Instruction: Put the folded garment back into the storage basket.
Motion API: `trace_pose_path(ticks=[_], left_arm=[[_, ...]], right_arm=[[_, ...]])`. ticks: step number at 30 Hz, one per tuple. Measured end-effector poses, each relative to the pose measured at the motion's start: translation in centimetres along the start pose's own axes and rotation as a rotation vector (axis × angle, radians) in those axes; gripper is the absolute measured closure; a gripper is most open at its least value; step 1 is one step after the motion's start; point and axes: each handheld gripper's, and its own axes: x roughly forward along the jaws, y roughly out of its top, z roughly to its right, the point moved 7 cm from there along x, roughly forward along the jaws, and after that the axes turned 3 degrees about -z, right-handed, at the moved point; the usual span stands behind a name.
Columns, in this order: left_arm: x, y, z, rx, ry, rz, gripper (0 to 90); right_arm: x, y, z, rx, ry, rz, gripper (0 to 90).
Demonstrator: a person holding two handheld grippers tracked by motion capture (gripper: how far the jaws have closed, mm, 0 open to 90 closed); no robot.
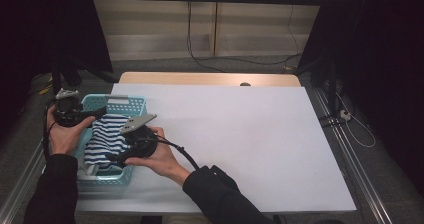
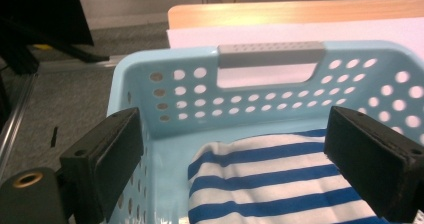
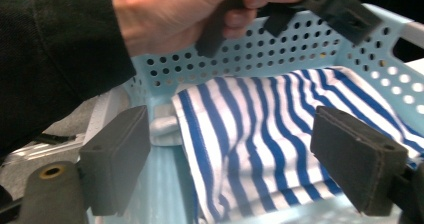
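Both claws stand wide with nothing pinched between their pads. Left claw point(image 2: 235, 166) hangs over the near-left corner of the basket point(image 2: 150, 99), its jaws spread to either side of the striped cloth point(image 2: 270, 184), which lies below and ahead of them on the basket floor, apart from both pads. Beyond this claw rises the basket's far wall with its round holes and grey handle point(image 2: 270, 54), and past that wall lie the white table sheet point(image 2: 300, 31) and a strip of wooden table edge point(image 2: 300, 11). Right claw point(image 3: 230, 159) points across the basket from the other side, tilted down at the cloth point(image 3: 260, 134); the blue and white stripes run away from it between the open jaws, and the pads clear the fabric. Left of this claw's left jaw a small pale folded piece point(image 3: 165, 126) lies against the cloth's edge, too indistinct to name. Ahead of the right claw, above the far wall, the person's left hand point(image 3: 200, 14) grips the other tool, a dark sleeve point(image 3: 55, 59) filling the upper left. In the high view the left claw point(image 1: 97, 113) sits at the basket's point(image 1: 120, 101) left rim and the right claw point(image 1: 116, 157) over its near right side, with the cloth point(image 1: 105, 136) bunched between them inside the basket.
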Motion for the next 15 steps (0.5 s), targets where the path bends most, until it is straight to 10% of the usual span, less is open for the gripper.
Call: trace_pose_path(ticks=[15], left_arm=[[-2.8, 0.3, 0.6, 0.063, -0.052, 0.100, 3.7]], right_arm=[[-3.1, -0.8, 2.0, 0.030, -0.074, 0.033, 5.9]])
